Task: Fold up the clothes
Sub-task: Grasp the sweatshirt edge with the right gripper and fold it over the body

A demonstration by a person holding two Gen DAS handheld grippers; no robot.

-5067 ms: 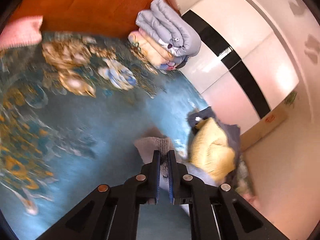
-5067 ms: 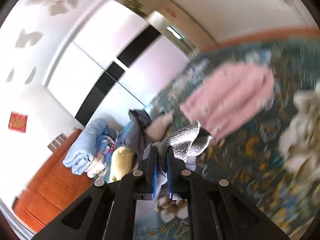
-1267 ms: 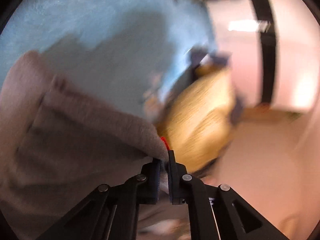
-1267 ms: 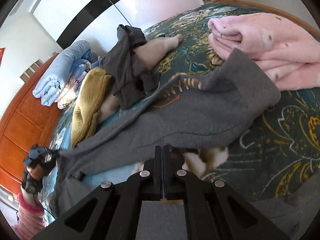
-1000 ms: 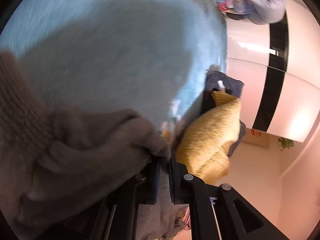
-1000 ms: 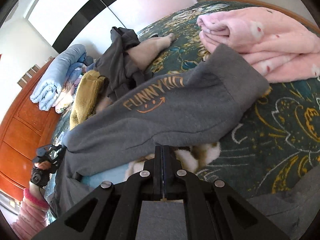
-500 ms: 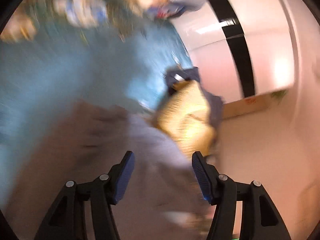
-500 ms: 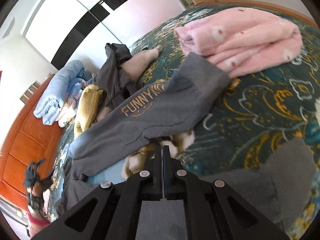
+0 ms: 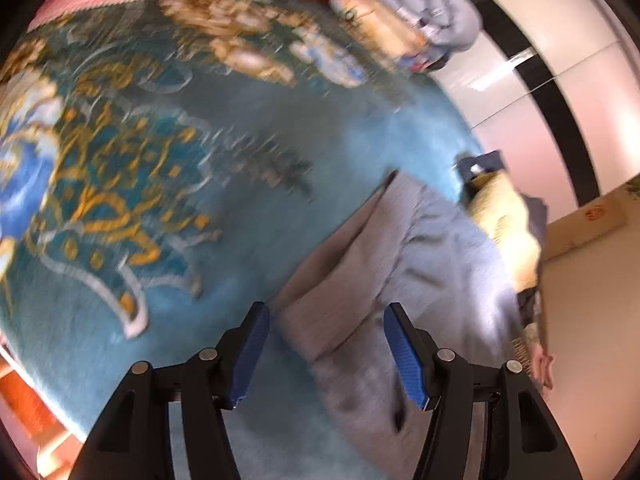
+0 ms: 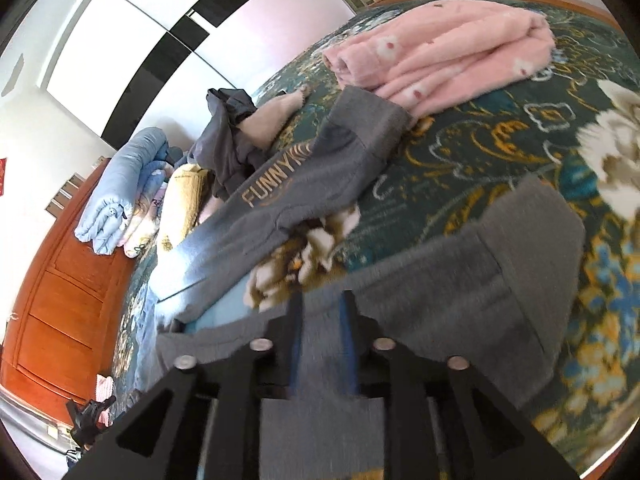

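Grey sweatpants [image 10: 320, 168] with orange "FUNNY" lettering lie spread on the patterned teal bedspread [image 10: 480, 140]. Their nearer leg [image 10: 500, 280] runs under my right gripper [image 10: 322, 320]. Its jaws are opening, with a narrow gap and grey cloth lying slack between them, not pinched. In the left wrist view, the same grey pants [image 9: 400, 260] lie flat on the blue part of the bedspread [image 9: 160, 240]. My left gripper [image 9: 326, 344] hovers above their edge, open wide with nothing held. The left view is blurred.
A folded pink fleece [image 10: 440, 52] lies at the far side of the bed. A yellow knit [image 10: 184, 200], a dark grey pile [image 10: 228, 140] and rolled blue quilts [image 10: 120, 192] sit near the wooden headboard [image 10: 60, 300]. White wardrobe doors [image 10: 140, 40] stand behind.
My left gripper let go of the grey cloth, opened wide and swung back over the bed. My right gripper drew back along the pant leg, and its shut jaws have begun to part.
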